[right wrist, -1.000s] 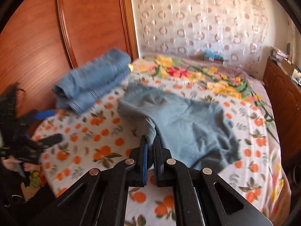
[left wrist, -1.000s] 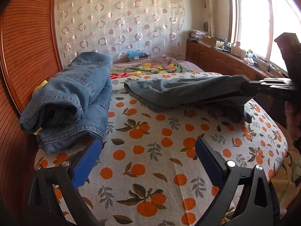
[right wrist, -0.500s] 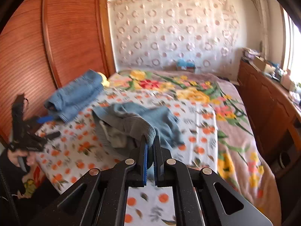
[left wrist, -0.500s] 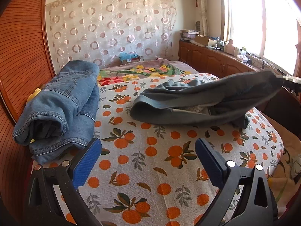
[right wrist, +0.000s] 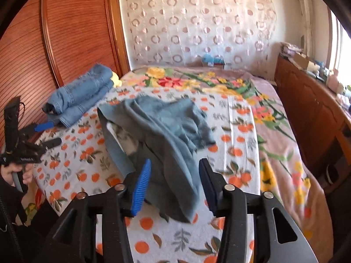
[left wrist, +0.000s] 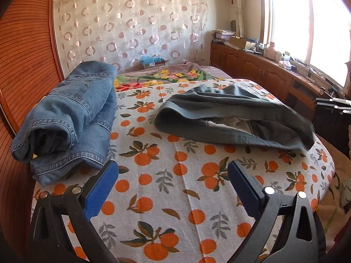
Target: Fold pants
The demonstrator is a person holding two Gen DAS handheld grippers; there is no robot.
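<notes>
Grey-green pants (left wrist: 232,118) lie crumpled on the orange-print sheet (left wrist: 175,175) of the bed, toward its right edge as the left wrist view has it, with the waistband facing the camera and pale lining showing in the opening. Folded blue jeans (left wrist: 68,114) sit along the left edge of the bed, beside the reddish wooden wardrobe (left wrist: 24,65). The left hand-held gripper (left wrist: 173,182) hangs over the near end of the sheet with its blue-padded jaws wide apart and nothing between them, well short of both garments. Wooden cabinets (left wrist: 252,68) run under the window on the right.

From the right wrist view, the right hand-held gripper (right wrist: 174,182) has just been opening its jaws; they now stand apart, and a loose fold of the pants (right wrist: 158,129) lies between them without either pad pressing on it. The rest of the pants spreads over the middle of the sheet (right wrist: 237,118). The jeans (right wrist: 81,94) rest at the far left edge, and the left hand-held gripper (right wrist: 47,133) shows beside them, gripped in a hand (right wrist: 13,173).
</notes>
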